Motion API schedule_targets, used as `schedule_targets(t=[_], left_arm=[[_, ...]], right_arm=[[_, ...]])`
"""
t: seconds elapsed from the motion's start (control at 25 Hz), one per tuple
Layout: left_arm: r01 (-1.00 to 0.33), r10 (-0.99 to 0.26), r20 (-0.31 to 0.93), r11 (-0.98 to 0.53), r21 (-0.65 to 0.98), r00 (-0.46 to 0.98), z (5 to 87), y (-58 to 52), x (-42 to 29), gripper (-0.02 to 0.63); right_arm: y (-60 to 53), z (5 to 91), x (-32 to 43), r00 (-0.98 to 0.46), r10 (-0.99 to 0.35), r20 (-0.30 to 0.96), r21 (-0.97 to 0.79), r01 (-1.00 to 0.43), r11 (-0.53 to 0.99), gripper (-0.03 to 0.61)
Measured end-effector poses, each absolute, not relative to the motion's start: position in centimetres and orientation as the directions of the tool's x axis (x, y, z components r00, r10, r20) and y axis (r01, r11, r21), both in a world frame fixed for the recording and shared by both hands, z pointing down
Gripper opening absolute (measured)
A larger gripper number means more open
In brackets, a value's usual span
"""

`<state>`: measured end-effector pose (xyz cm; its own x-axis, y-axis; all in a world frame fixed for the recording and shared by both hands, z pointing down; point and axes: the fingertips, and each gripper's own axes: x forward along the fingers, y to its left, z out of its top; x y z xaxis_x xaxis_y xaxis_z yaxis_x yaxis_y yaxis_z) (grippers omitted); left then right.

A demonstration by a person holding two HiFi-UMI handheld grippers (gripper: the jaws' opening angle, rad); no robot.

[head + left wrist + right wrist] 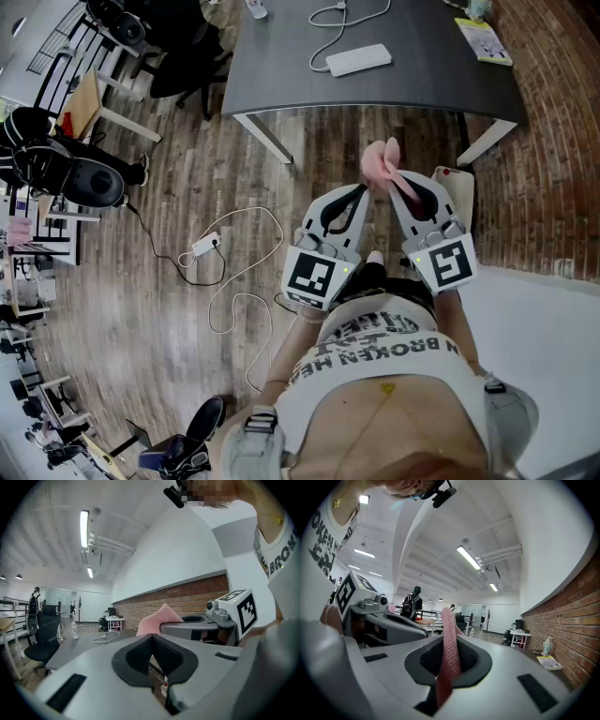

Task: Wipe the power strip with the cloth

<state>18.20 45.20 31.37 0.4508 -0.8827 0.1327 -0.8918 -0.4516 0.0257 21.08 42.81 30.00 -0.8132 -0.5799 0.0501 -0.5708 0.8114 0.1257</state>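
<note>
Lying flat on the dark counter (431, 84), near its front edge: the white power strip (358, 60), its pale cord (330, 26) looping away toward the far side. Holding the pink cloth (383, 161) well apart from that strip, out over the wooden floor (178, 309) in front of the counter and touching nothing on it. Pinching the cloth in the right gripper (398, 180), jaws closed tight on the fabric, with a fold standing up past the tips and the rest trailing back through the gap. Carrying the left gripper (362, 190) just beside the right one, tips close together, its jaws pressed fully shut with nothing between them. Holding both close in front of a person's white printed shirt (375, 366). Taking in, farther out, a yellow-green booklet (484, 40) at the counter's right corner, a white adapter (206, 246) with a thin cable (239, 300) on the floor to the left, black office chairs (183, 56) beyond the counter's left end, and a brick wall (553, 150) along the right.
</note>
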Motion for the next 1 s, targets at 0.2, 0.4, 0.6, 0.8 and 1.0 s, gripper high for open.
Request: schedule_targets(t=[0.2, 0.4, 0.6, 0.8, 1.0], left_arm=[[-0.897, -0.889, 0.125, -0.441, 0.03, 0.441, 31.6, 44.7, 19.0, 0.008], [-0.897, -0.889, 0.123, -0.439, 0.048, 0.441, 32.3, 44.4, 20.2, 0.008], [-0.89, -0.879, 0.138, -0.453, 0.059, 0.457, 32.6, 43.8, 20.8, 0.008], [-0.885, -0.875, 0.135, -0.461, 0.06, 0.465, 32.7, 42.1, 19.9, 0.008], [-0.859, -0.851, 0.115, -0.509, 0.058, 0.512, 32.5, 38.9, 19.5, 0.008]], right_arm=[[42.4, 30.1, 22.1, -0.826, -0.563, 0.023, 0.094, -0.559, 0.824, 0.017], [41.8, 31.0, 23.3, -0.828, -0.56, 0.036, 0.085, -0.556, 0.827, 0.017], [40.9, 31.3, 23.8, -0.823, -0.566, 0.051, 0.067, -0.563, 0.824, 0.017], [39.3, 31.3, 22.9, -0.816, -0.576, 0.046, 0.07, -0.573, 0.817, 0.017], [36.8, 31.2, 21.7, -0.805, -0.591, 0.044, 0.076, -0.588, 0.806, 0.017]])
